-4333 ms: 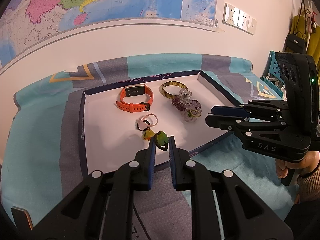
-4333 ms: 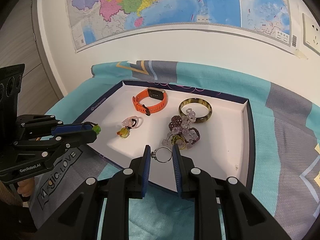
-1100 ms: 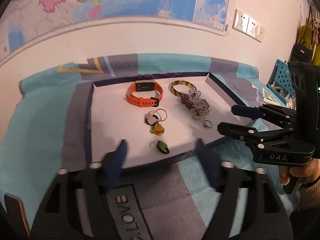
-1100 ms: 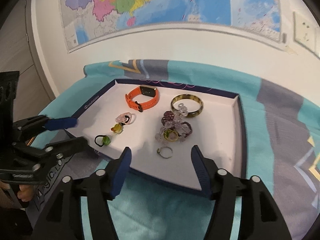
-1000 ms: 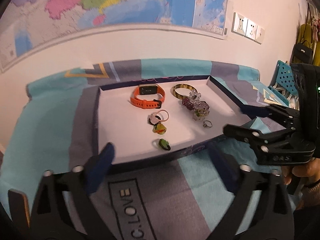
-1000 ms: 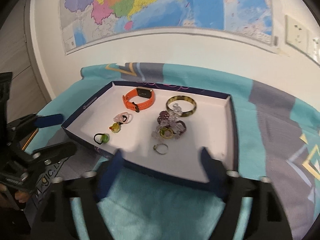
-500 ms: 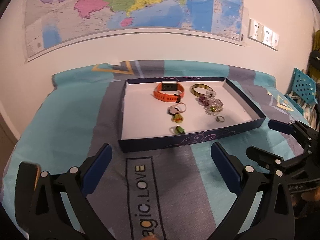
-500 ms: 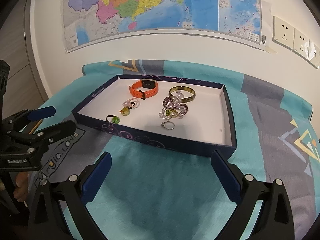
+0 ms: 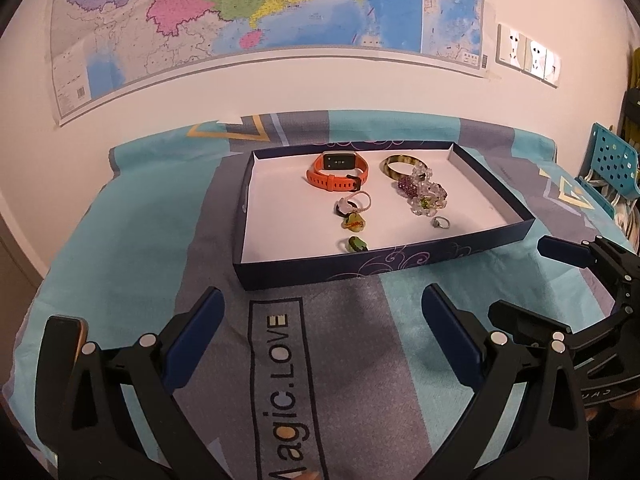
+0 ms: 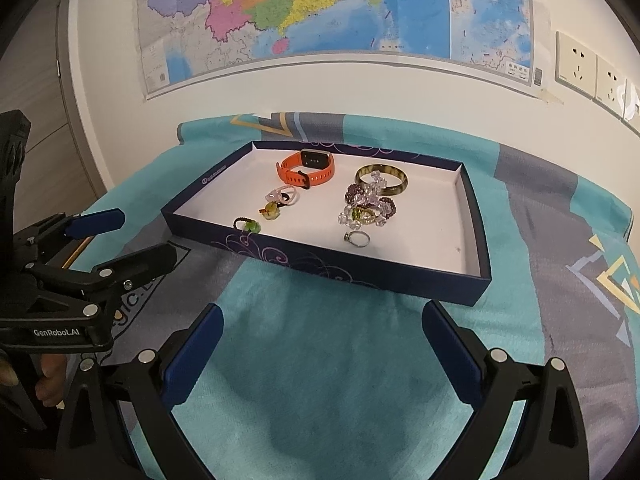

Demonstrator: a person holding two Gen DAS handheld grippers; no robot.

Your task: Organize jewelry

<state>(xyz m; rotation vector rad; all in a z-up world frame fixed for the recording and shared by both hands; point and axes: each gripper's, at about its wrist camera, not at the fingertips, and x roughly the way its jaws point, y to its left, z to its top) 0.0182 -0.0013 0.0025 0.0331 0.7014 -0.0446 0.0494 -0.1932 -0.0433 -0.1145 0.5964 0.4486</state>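
Two grippers: both are seen held above the cloth, short of the tray, with nothing between their fingers.
Left gripper [image 9: 320,336]: its blue-padded fingers are spread wide apart over the grey band of cloth printed with lettering; no item is touched.
Right gripper [image 10: 322,344]: its fingers are likewise set wide apart, over the turquoise part of the cloth, near the tray's front wall but apart from it.
Tray [image 9: 516,236]: a shallow dark-blue tray with a white floor is laid on the cloth [image 9: 132,240], and all the jewelry is found inside it.
Orange watch [image 9: 337,171]: placed at the back of the tray, left of the bangle.
Bangle [image 9: 394,166]: a brown-mottled ring lying at the back, touched by the beaded cluster.
Beaded cluster [image 9: 424,194]: purple, clear and green beads are heaped just in front of the bangle.
Silver ring [image 9: 440,222]: set alone in front of the cluster.
Pink ring [image 9: 352,205]: laid in front of the watch, with a yellow-green charm [image 9: 354,222] just in front of it.
Green ring [image 9: 354,245]: placed nearest the front wall.
Wall: a coloured map [image 10: 320,12] and sockets [image 10: 592,72] are seen above the table.
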